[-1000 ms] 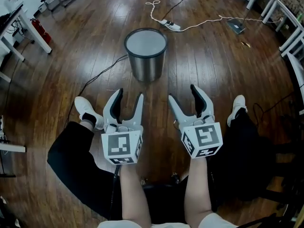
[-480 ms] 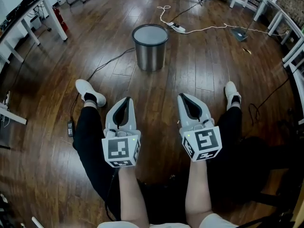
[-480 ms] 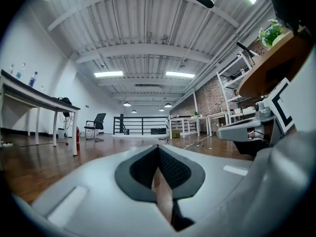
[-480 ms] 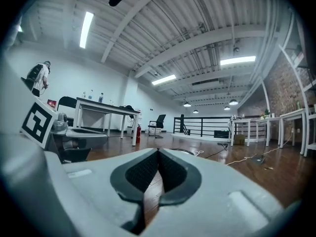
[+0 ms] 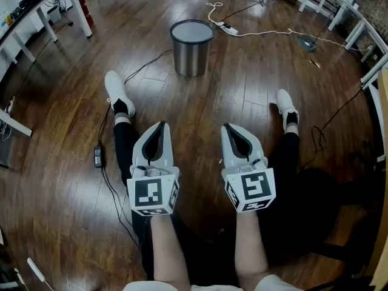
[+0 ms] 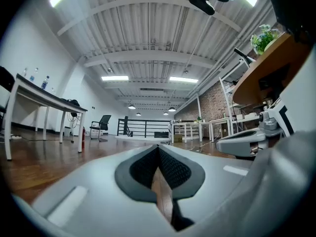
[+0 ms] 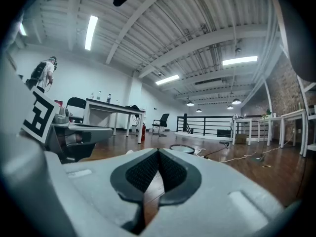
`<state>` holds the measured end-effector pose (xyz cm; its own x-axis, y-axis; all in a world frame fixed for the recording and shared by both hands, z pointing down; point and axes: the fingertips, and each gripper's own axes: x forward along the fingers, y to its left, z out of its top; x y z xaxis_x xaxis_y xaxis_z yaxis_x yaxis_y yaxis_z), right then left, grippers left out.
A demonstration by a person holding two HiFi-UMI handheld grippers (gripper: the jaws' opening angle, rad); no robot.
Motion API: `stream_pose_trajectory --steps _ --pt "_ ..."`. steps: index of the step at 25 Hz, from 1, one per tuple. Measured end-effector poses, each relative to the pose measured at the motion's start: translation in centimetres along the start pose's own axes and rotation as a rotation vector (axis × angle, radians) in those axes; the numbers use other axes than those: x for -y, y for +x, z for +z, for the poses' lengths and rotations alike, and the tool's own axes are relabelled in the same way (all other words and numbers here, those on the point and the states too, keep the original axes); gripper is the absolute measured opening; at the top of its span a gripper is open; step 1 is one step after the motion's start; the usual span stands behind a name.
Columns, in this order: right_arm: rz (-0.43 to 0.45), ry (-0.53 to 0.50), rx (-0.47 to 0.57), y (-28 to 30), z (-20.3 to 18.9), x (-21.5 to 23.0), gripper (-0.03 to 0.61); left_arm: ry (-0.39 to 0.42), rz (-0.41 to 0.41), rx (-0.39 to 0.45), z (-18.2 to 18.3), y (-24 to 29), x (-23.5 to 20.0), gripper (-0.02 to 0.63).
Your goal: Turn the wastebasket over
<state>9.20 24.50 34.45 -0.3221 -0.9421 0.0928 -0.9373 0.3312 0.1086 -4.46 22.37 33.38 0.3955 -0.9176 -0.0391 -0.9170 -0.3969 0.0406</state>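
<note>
The wastebasket [image 5: 191, 47] is a round grey metal bin standing upright on the wooden floor, its open mouth up, far ahead of both hands. Only its rim [image 7: 183, 147] shows in the right gripper view, low and distant. My left gripper [image 5: 159, 125] and right gripper [image 5: 228, 127] are held side by side above the person's legs, pointing level toward the bin and well short of it. Both are shut with nothing between the pads. The jaws meet in the left gripper view [image 6: 158, 146] and in the right gripper view [image 7: 158, 150].
A white power strip with cables [image 5: 223, 29] lies just beyond the bin. A black cord and adapter [image 5: 98, 156] run along the floor at left. The person's white shoes [image 5: 114, 87] [image 5: 284, 106] stretch forward. Table legs [image 5: 77, 8] stand at the far left, shelving [image 5: 370, 59] at the right.
Both grippers went from open to shut, with nothing in them. The hands and view drew back, so the bin now sits farther off, and the person's legs are stretched out.
</note>
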Motion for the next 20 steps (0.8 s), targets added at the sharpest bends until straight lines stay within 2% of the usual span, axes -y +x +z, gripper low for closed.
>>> stream_pose_trajectory --steps 6,9,20 --pt "-0.046 0.037 0.012 -3.5 -0.2 2.0 -0.008 0.033 -0.025 -0.018 -0.7 -0.9 3.4 0.015" --pt "-0.059 0.059 0.016 -4.3 0.2 2.9 -0.008 0.04 -0.032 -0.01 0.2 -1.2 4.1 0.015" --pt "-0.04 0.042 0.054 -4.5 2.5 1.4 -0.008 0.049 -0.014 0.016 2.7 -2.9 2.6 0.015"
